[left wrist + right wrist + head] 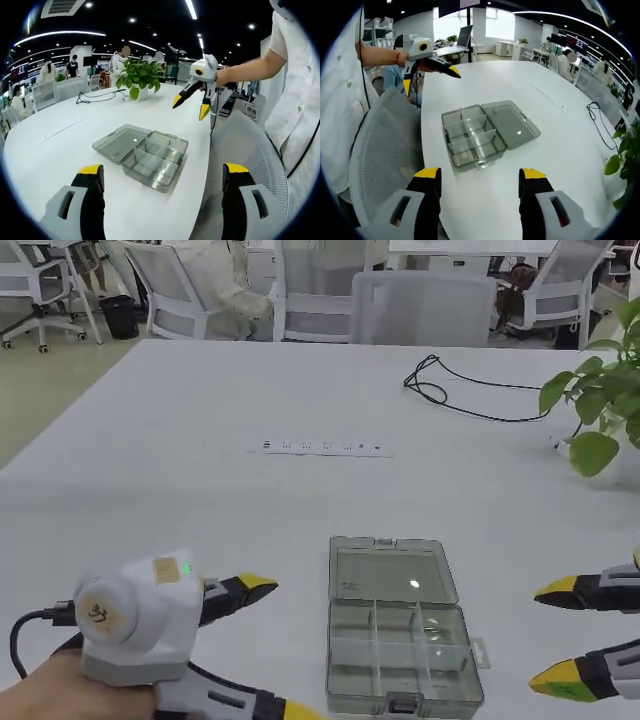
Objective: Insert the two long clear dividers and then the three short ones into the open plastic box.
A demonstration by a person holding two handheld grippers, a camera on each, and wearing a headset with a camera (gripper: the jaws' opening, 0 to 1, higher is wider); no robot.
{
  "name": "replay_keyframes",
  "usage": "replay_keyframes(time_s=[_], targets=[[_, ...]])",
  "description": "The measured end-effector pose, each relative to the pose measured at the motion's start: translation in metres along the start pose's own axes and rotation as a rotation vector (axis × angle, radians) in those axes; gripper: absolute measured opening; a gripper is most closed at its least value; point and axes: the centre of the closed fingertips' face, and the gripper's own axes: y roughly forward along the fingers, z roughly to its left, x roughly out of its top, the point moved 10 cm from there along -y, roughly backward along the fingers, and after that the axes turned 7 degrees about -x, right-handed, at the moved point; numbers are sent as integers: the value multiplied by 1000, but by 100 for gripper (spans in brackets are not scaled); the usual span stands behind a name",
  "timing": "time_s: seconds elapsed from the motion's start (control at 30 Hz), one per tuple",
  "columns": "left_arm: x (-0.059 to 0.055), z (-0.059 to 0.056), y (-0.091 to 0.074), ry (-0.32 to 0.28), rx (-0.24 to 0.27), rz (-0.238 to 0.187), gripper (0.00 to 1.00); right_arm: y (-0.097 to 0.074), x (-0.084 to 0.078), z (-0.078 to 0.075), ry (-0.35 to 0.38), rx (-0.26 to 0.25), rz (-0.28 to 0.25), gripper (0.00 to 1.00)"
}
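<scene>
The smoky clear plastic box (405,665) lies open on the white worktop (200,440) near its front edge, with its flat hinged lid (393,570) folded back. Clear dividers (376,640) stand in the tray and split it into cells, though I cannot tell whether all five are there. The left claw (282,648) and the right claw (548,636) flank the box, each spread wide and holding nothing. The risk, as I judge it: a half-seated divider could pop loose if a claw tip nudges it, and a careless sweep could shove the light box off the edge
</scene>
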Motion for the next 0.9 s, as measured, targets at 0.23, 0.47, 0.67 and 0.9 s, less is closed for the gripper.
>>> replay_keyframes(time_s=[0.23,0.47,0.67,0.9], targets=[[-4,0,-2,-12,11,7,100,-6,-11,5,37,-24,-35,74],[-7,0,-4,-22,16,9,100,-9,-15,16,69,-29,-68,84],[-7,-1,-6,-30,16,6,100,-10,-17,21,91,-33,-92,89],[-7,-2,-6,-36,16,0,100,-11,-18,23,105,-37,-106,90]])
